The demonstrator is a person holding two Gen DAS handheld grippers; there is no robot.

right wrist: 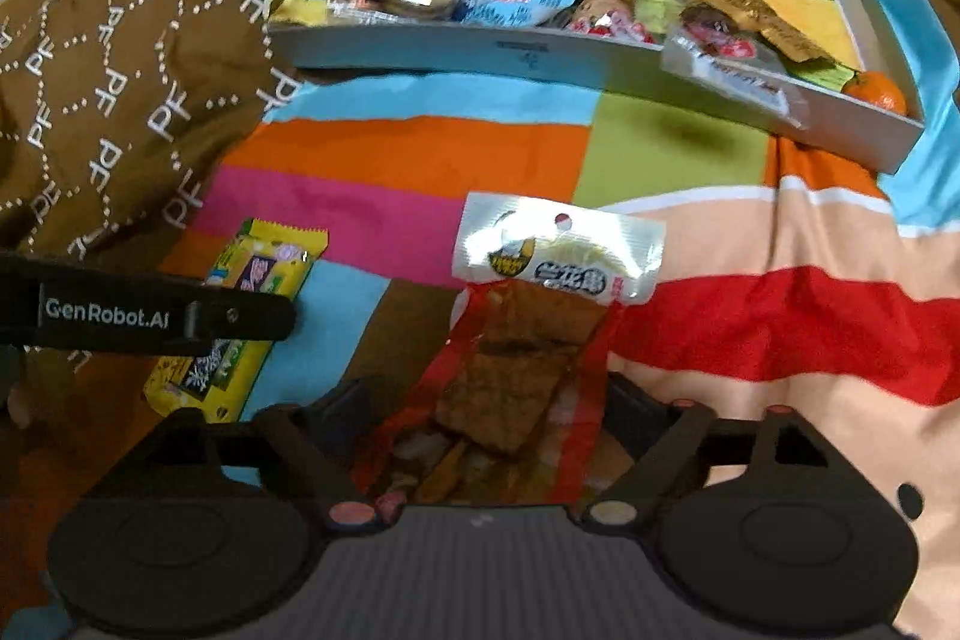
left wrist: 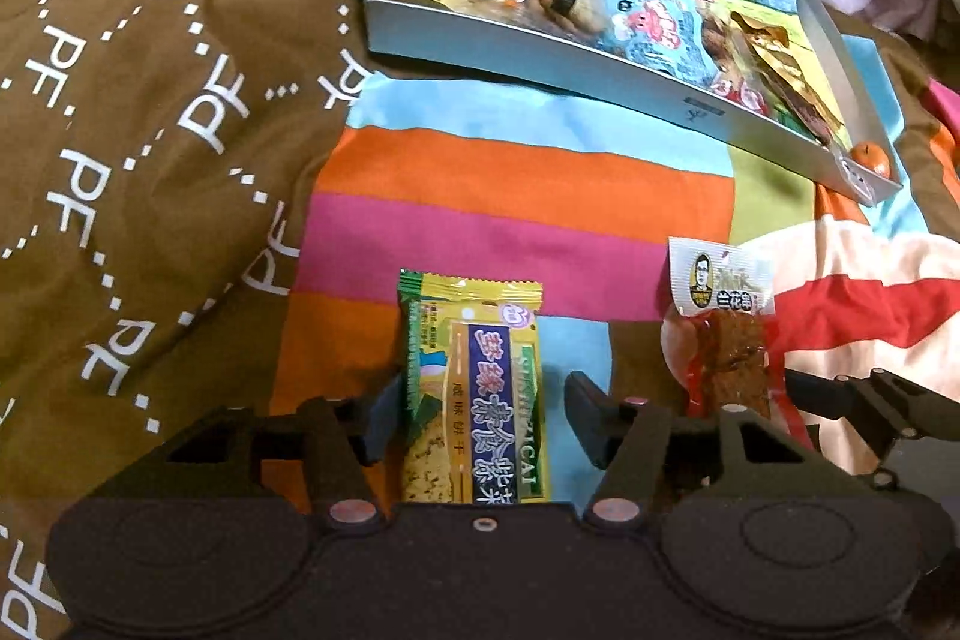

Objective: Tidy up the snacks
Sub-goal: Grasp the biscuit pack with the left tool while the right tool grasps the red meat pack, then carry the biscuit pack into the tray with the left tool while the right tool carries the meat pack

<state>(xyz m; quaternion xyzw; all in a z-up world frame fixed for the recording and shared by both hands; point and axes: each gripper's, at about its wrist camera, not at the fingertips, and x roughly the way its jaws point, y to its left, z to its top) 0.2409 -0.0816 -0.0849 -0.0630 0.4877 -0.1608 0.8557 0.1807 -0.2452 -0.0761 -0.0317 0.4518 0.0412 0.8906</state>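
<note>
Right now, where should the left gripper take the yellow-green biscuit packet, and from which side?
Grip the yellow-green biscuit packet across its narrow width at mid-length, from above. It lies flat on the striped bedspread, long axis along the left gripper, whose open fingers already straddle it.

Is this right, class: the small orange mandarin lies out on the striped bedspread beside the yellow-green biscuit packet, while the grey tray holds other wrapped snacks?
Not quite. The small orange mandarin sits inside the grey tray, in its right-hand corner, not on the striped bedspread. The right wrist view shows it. The yellow-green biscuit packet does lie on the bedspread.
</note>
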